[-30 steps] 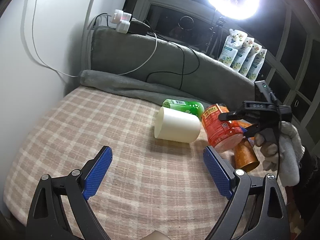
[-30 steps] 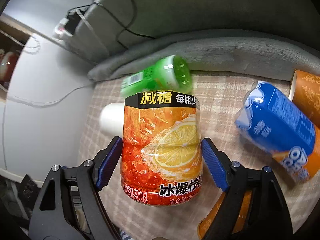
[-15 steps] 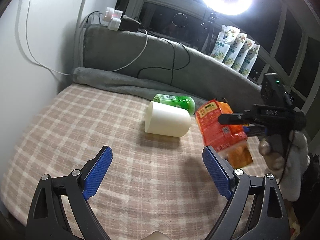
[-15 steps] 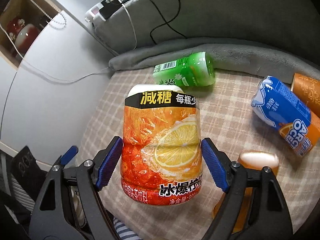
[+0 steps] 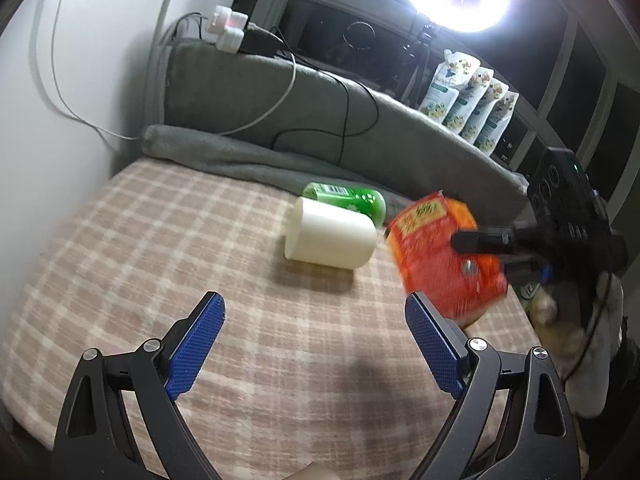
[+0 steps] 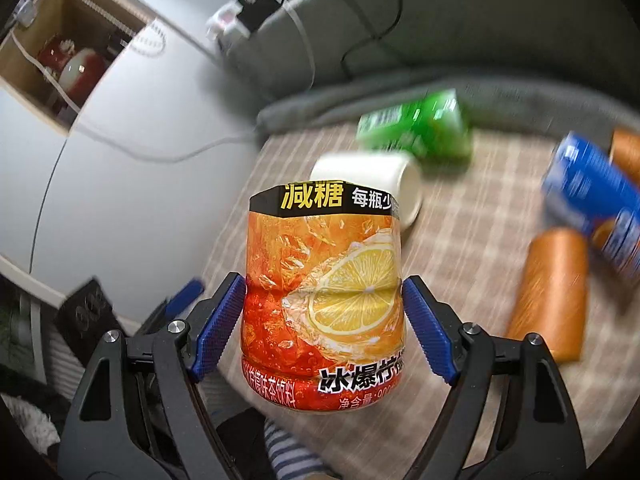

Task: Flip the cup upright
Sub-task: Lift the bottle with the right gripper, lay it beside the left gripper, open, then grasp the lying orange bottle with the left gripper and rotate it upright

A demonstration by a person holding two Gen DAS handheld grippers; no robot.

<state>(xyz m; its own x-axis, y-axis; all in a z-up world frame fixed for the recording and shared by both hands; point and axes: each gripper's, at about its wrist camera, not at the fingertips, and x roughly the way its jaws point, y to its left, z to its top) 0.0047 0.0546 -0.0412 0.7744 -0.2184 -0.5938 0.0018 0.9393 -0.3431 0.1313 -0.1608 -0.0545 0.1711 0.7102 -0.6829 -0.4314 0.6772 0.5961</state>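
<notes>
Right wrist view: right claw [image 6: 322,314] clamped on orange bottle [image 6: 324,300], blue pads pressing both sides. Just beyond bottle, white cup [image 6: 372,174] on its side on checked cloth [image 6: 460,240]; green bottle [image 6: 416,130] lying behind it. Left wrist view: left claw [image 5: 314,344] wide apart, holding nothing; cup [image 5: 330,236] ahead, well apart.

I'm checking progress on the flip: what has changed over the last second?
The right tongs, still clamped on the orange cup, have swung it from lying tipped toward upright, above the bed. The left tongs stay open and empty. The white cup, green bottle and blue can still lie on their sides.
</notes>
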